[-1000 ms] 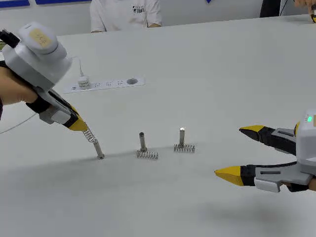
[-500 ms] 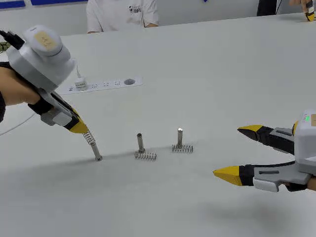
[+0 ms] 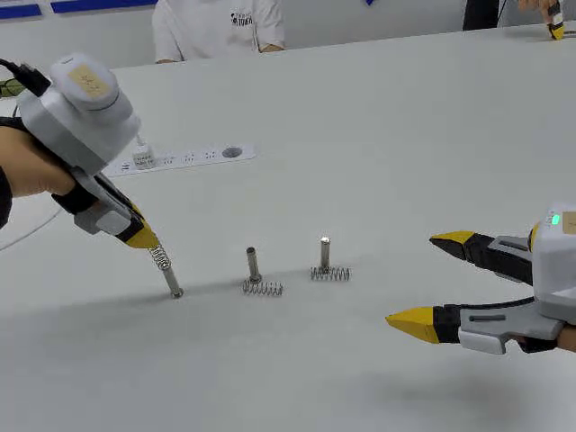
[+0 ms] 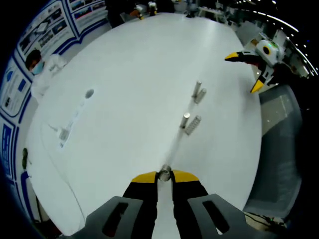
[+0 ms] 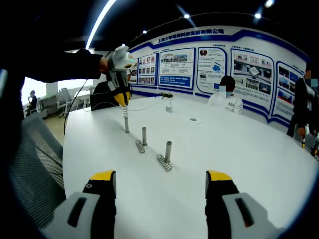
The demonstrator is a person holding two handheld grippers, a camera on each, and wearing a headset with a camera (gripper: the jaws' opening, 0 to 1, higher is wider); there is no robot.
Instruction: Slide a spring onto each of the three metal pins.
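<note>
first spring (image 3: 161, 258), pinched in the jaws of the left gripper (image 3: 144, 238), is held at the top of the leftmost pin (image 3: 173, 283); two springs (image 3: 262, 288) are left lying on the worktop (image 3: 378, 135) by bare pins (image 3: 254, 264), with the jaws of the right gripper (image 3: 410, 279) spread.

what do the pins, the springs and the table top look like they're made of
Pins: probably steel, bare and polished; grey with a bright glint at one tip. Springs: thin coiled wire, likely steel, same silvery sheen. Table top: smooth matt white, perhaps laminate; the look leaves it open.
</note>
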